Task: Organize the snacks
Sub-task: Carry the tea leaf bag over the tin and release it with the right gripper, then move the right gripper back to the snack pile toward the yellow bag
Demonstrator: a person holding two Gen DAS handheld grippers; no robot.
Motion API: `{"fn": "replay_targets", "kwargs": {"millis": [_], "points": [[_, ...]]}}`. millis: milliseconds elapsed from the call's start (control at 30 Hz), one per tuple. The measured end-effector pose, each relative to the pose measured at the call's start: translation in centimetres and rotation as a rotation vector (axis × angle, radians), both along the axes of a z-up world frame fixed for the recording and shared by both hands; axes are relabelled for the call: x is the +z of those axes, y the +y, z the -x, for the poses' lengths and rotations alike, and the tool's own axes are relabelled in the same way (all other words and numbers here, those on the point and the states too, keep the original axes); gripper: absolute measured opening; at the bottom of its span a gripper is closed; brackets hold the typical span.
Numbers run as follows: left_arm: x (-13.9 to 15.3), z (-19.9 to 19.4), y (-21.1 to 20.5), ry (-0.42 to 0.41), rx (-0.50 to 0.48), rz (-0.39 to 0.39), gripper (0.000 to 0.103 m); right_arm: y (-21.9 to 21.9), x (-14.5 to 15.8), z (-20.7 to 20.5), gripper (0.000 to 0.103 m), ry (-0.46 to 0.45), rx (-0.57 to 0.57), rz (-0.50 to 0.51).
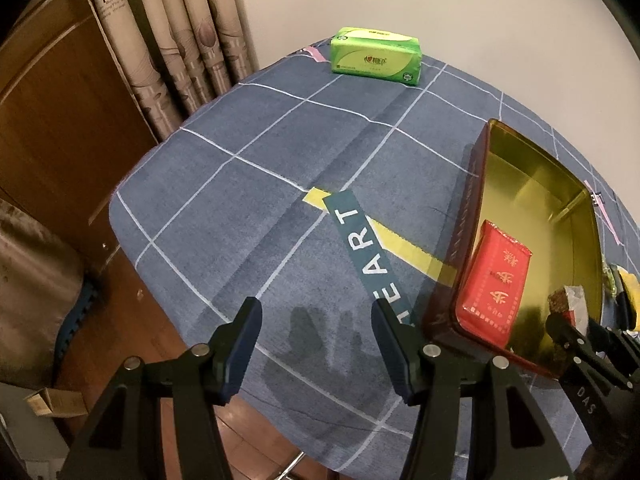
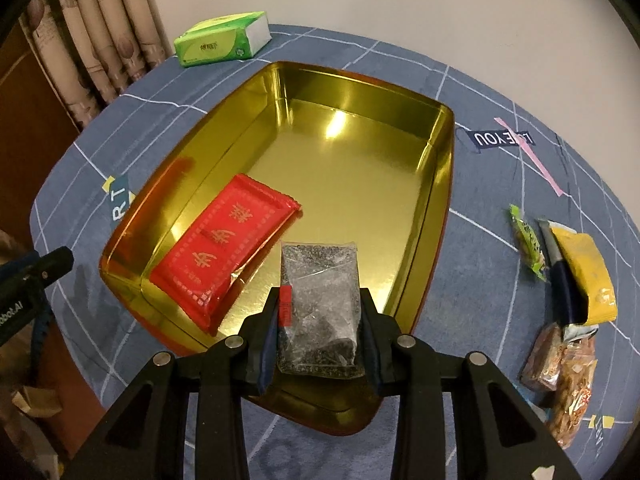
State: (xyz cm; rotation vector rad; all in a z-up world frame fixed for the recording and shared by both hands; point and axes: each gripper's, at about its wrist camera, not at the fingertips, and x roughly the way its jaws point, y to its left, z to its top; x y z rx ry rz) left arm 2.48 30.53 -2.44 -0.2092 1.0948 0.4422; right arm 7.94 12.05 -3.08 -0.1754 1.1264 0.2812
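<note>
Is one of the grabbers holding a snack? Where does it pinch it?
Yes. The right gripper pinches the clear packet of dark snack by its two side edges. The left gripper holds nothing.

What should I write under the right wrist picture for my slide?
Right gripper holds a clear packet of dark snack over the gold tin, beside a red packet.

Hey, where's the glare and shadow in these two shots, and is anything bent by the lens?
Right wrist view: bright glare spots on the gold tin floor, with the red packet mirrored in its wall. Left wrist view: the left tool casts a dark shadow on the tablecloth. Both views: fisheye curves the table edge, corners black.
</note>
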Motion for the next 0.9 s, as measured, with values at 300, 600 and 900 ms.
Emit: {"fn": "replay_targets", "kwargs": {"millis": [300, 600, 900], "points": [[0.0, 0.0, -0.1, 0.001, -0.005, 0.001, 0.058, -0.3, 1.1, 0.4, 0.037, -0.026, -0.002, -0.019], [0.2, 0.1, -0.6, -0.009, -0.018, -0.025, 0.058, -1.0, 2.7, 1.7, 0.038, -0.061, 0.002, -0.041], [0.5, 0.1, -1.1, -0.018, -0.033, -0.051, 0.058, -4.9, 4.0, 3.9, 0.039, -0.085, -0.028, -0.043]]}}
